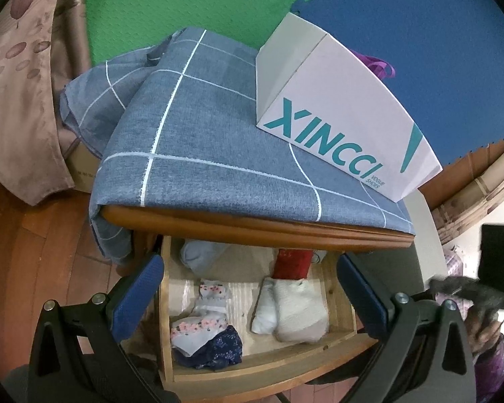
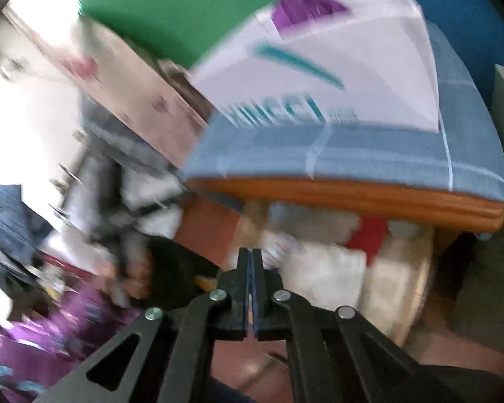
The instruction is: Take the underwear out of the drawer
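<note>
Left fingers [image 1: 144, 288] spread wide above open drawer [image 1: 339, 302].

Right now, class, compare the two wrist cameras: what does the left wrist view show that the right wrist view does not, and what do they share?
Only the left wrist view shows the open left gripper and sharp drawer contents: floral underwear, a navy piece, white folded pieces, plus the brown curtain.

Only the right wrist view, blurred, shows the shut right gripper and purple patterned fabric at lower left.

Both show the checked blue cloth, the XINCCI bag on it, and a red item in the drawer.
</note>
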A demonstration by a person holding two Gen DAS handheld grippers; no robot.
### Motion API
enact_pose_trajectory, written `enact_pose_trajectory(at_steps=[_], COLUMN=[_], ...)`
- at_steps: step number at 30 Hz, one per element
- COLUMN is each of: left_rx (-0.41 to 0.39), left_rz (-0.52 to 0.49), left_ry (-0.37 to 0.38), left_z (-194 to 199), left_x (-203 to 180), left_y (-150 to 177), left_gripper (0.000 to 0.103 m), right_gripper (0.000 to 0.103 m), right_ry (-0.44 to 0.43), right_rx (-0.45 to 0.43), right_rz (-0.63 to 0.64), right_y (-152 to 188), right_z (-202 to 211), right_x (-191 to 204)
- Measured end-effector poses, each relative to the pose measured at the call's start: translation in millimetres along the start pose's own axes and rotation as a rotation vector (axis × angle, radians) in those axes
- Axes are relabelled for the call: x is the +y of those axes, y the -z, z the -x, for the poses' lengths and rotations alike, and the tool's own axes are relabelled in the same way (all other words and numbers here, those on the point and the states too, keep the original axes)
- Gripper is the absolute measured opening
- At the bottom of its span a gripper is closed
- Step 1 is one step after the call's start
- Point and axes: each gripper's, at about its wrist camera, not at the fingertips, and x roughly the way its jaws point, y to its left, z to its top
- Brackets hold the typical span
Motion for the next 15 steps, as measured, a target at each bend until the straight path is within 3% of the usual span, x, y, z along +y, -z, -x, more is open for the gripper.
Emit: enact_pose_trajectory(at_steps=[4, 6, 7, 12, 15], left_rx=[-0.004, 0.003, 0.005, 0.007, 0.011], left_rz=[0.012, 0.017, 0.016, 0.009, 0.019], left_ry=[0.009, 0.013, 0.012, 0.017, 0.027], left_z=[0.4, -0.9, -1.0, -0.9, -2.7], left_x=[1.4, 1.8, 1.6, 1.6, 2.0], left_y=[-1.2, -2.1, -2.4, -2.0, -3.0], left_gripper=[0.101, 0.101, 0.101, 0.102, 0.101], right_gripper=[0.008, 0.026, 0.041, 0.043, 0.048], right_ry=[0.205, 0.296, 0.35, 0.374, 0.411], right_rx=[0.174, 0.221, 0.263, 0.354, 0.365], right_rz=[0.003, 0.005, 0.002, 0.005, 0.042], right_y=[14.0, 15.6, 16.0, 18.0, 11.6], right_z=[-53.2, -76.3, -91.0, -127.9, -149.7], right_x=[-20.1, -34.3, -44.3, -56.6, -49.0])
